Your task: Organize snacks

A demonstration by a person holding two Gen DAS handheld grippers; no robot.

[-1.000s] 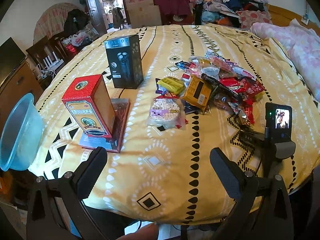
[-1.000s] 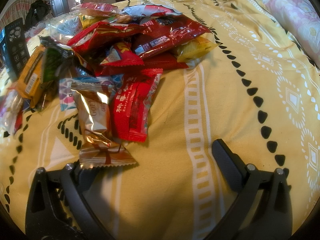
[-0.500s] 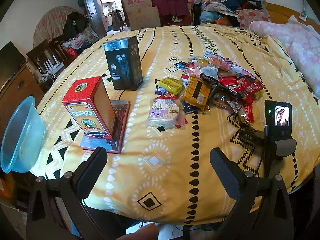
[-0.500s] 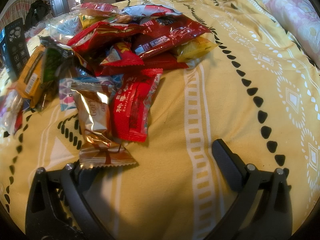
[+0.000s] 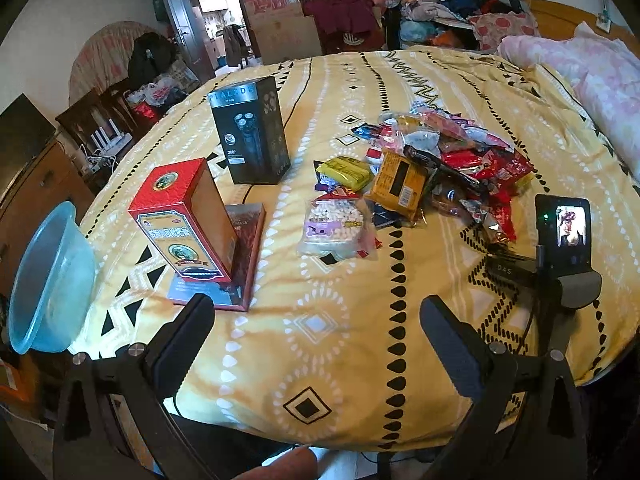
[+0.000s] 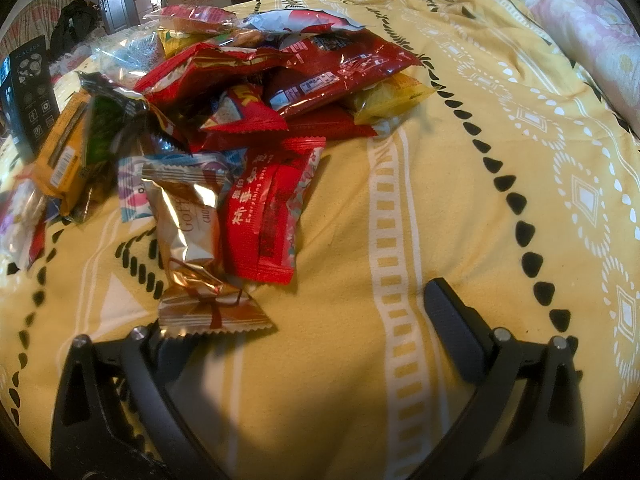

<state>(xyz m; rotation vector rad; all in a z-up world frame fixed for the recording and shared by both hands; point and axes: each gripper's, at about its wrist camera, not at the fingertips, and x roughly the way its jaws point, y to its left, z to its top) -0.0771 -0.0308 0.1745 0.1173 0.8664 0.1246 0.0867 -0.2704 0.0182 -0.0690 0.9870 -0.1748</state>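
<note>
A heap of snack packets (image 5: 444, 160) lies on the yellow patterned cloth (image 5: 320, 340), mid-right in the left wrist view. My left gripper (image 5: 316, 332) hovers open at the table's near edge, well short of the pile. Close up in the right wrist view, a gold foil packet (image 6: 192, 248) and a red packet (image 6: 268, 216) lie at the front of the snack pile (image 6: 280, 76). My right gripper (image 6: 304, 312) is open and low over the cloth; the gold packet's tail covers its left fingertip, and nothing sits between the fingers.
A red box (image 5: 180, 216) stands on a flat dark box (image 5: 240, 256), with a black box (image 5: 252, 132) behind. A blue plastic bowl (image 5: 48, 280) hangs off the left edge. The other gripper's camera unit (image 5: 564, 236) is at right. Pink bedding (image 6: 580, 12) lies far right.
The left wrist view has risen and tilted slightly, showing a little more of the room. The right gripper and the packets have not moved.
</note>
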